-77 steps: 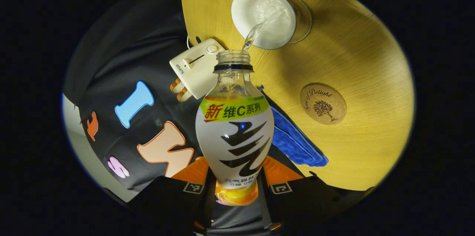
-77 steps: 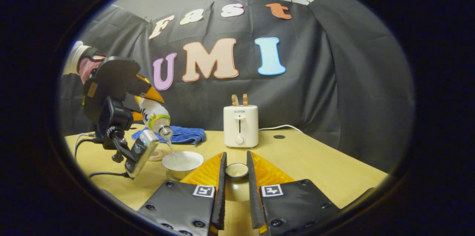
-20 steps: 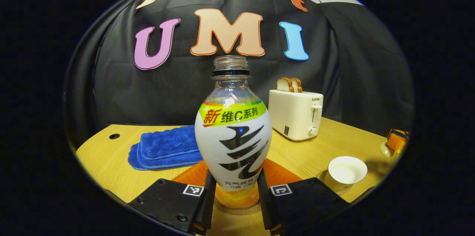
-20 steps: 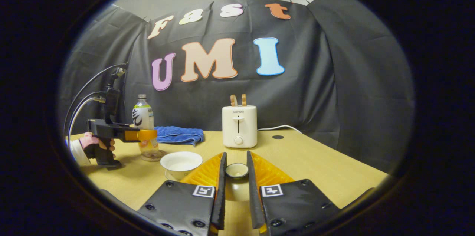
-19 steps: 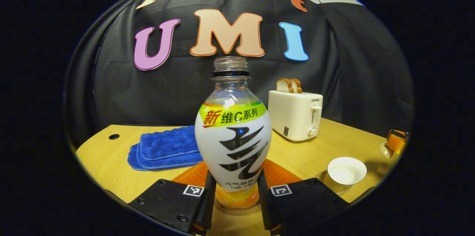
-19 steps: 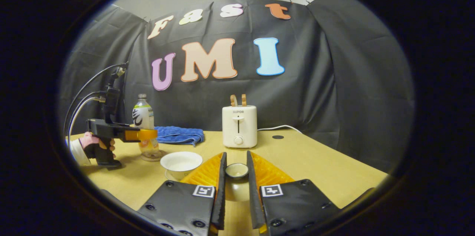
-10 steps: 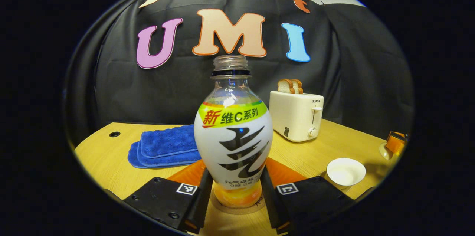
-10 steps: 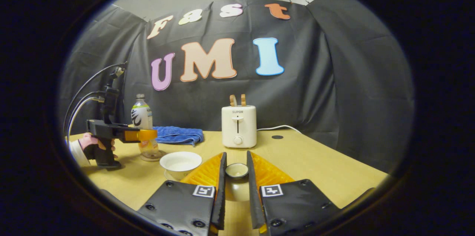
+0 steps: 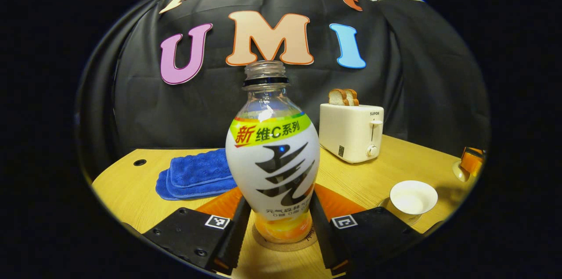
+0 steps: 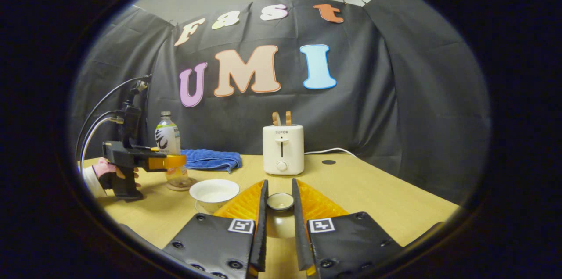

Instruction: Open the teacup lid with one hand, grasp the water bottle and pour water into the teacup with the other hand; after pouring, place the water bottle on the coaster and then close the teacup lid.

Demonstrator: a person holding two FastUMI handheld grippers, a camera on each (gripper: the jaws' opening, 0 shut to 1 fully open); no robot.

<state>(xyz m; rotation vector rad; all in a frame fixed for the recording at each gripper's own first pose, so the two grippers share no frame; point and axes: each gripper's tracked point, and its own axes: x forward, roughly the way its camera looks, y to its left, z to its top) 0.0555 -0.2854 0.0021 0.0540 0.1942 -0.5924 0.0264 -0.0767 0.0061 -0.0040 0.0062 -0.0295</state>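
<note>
Left gripper view, near to far. Bottom centre: your left gripper (image 9: 279, 230), its two fingers spread to either side of the bottle's (image 9: 272, 156) lower body; whether they press on it or stand just clear, you cannot tell. The bottle stands upright, uncapped, on the round coaster (image 9: 263, 244), whose rim peeks out beneath its base. Lower right: the teacup (image 9: 412, 196), uncovered, on its saucer, on the table (image 9: 127, 191). Far right edge: part of your other gripper, with a pale rounded piece at its tip. Left of the bottle, farther back: a folded blue cloth (image 9: 193, 176). Right of centre, behind the bottle: a cream toaster (image 9: 351, 132) with two bread slices (image 9: 344, 97) standing out of its top.

Right gripper view, near to far. Bottom centre: your right gripper (image 10: 278, 209), fingers pinching the knob of the teacup lid (image 10: 280, 202), held off the cup. Just left of it: the teacup (image 10: 214, 192), uncovered, on the table (image 10: 373, 195). Lower left, a little farther: the bottle (image 10: 168, 147) upright on the coaster (image 10: 178, 184), with the left gripper (image 10: 169, 162) level at its lower body and a hand (image 10: 107, 171) on the grip, cables rising above it. Behind the bottle: the blue cloth (image 10: 210, 159). Centre: the toaster (image 10: 283, 147), front on, with bread (image 10: 281, 117) in its slots and a white cord trailing away to its right.
</note>
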